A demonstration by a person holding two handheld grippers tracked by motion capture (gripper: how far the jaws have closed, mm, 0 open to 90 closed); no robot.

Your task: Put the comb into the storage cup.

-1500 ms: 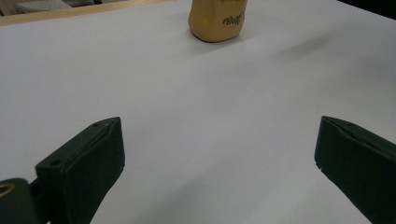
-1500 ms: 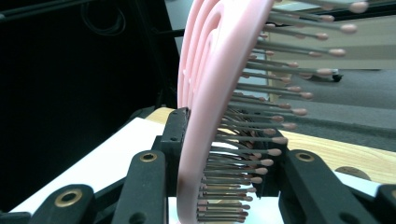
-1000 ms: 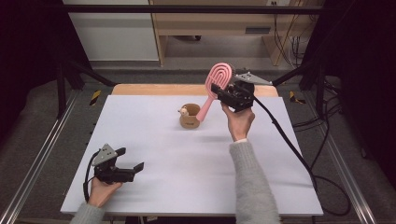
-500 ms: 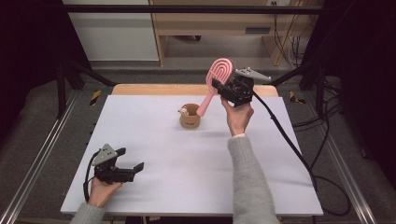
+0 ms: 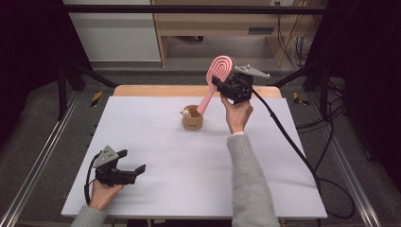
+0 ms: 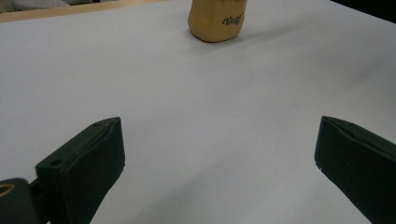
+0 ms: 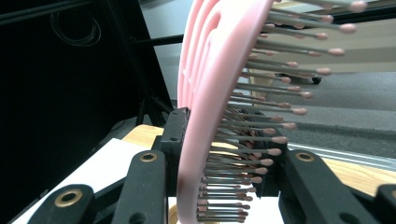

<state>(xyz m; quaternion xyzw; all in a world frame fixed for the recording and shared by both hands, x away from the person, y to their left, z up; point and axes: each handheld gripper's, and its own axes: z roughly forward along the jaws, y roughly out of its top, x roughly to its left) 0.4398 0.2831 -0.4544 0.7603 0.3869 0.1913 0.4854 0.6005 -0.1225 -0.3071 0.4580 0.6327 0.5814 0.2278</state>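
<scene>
two grippers were at work over the white bench, one in each of the person's hands. at the near left corner the left gripper lay low, just above the surface, held from below by the left hand, its grey plate on top and its cable looping beside the wrist. its jaws stood wide apart with nothing between them; in the left gripper view they framed bare white bench, and the tan cup sat well beyond them, dark lettering on its side.

further right, near the far middle of the bench, that same tan cup stood upright with a small figure at its rim. the handle end of the pink hairbrush reached down to the cup's mouth, and the brush leaned up and to the right from there, its rounded head raised well above the bench.

right again, the right gripper was lifted off the surface in the right hand, a grey sleeve trailing back toward the near edge. its jaws were clamped on the brush just below the head. in the right gripper view the pink hairbrush stood on edge between the black jaws, its bristles with small rounded tips pointing to the right of that view.
</scene>
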